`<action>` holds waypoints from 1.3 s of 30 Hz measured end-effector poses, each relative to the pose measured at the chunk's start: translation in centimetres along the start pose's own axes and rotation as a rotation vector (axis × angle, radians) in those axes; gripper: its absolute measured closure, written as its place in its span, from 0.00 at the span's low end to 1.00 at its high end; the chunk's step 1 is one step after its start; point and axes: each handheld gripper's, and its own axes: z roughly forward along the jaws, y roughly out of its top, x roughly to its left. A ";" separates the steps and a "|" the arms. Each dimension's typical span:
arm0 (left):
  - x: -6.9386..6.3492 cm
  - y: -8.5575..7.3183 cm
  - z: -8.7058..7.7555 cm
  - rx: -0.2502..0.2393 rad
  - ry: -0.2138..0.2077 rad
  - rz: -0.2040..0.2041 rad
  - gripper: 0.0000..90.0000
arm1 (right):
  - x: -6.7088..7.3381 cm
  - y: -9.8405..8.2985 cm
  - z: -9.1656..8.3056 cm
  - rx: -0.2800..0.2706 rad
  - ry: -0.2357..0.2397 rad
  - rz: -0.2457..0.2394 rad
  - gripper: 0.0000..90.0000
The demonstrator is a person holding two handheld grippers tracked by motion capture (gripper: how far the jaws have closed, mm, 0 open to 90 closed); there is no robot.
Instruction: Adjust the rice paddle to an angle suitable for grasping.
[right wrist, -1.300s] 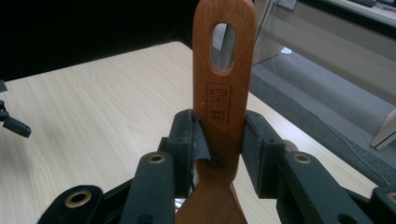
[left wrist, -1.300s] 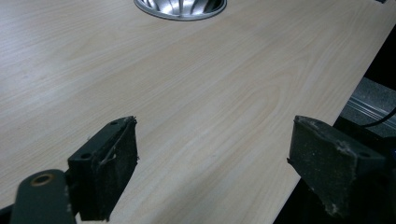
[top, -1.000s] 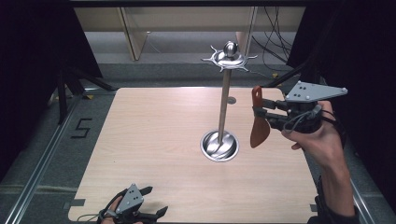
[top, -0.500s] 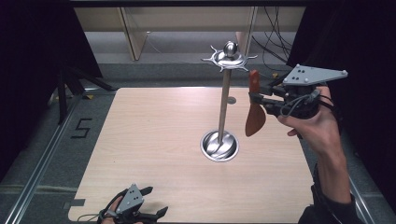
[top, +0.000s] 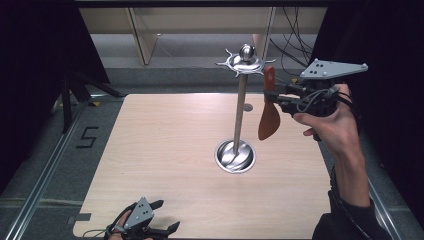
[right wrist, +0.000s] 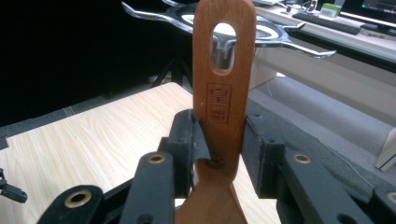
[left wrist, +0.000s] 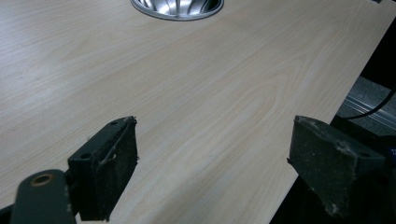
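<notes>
Right gripper view: right tongs (right wrist: pixel 217 154) clamped on smooth reddish wooden spatula (right wrist: pixel 223 93) (oval slot near handle end); left tongs (left wrist: pixel 212 172) apart.

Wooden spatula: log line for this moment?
right gripper: shut on wooden spatula | hanging hole near rack hook | left gripper: open, idle

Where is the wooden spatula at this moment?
In the high view, the wooden spatula hangs upright at the right, clamped in the right tongs, just beside the hooked top of the metal stand.
</notes>
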 end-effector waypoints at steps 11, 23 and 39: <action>0.1 0.0 0.0 -0.010 -0.008 0.014 0.16 | -0.2 0.2 0.9 0.014 0.027 0.022 0.75; -0.2 0.0 0.1 -0.017 -0.011 -0.022 0.16 | -0.5 0.2 1.7 0.021 0.042 0.041 0.75; -0.2 0.0 0.1 -0.015 -0.014 -0.016 0.17 | -0.6 -0.2 2.4 0.016 0.046 0.030 0.75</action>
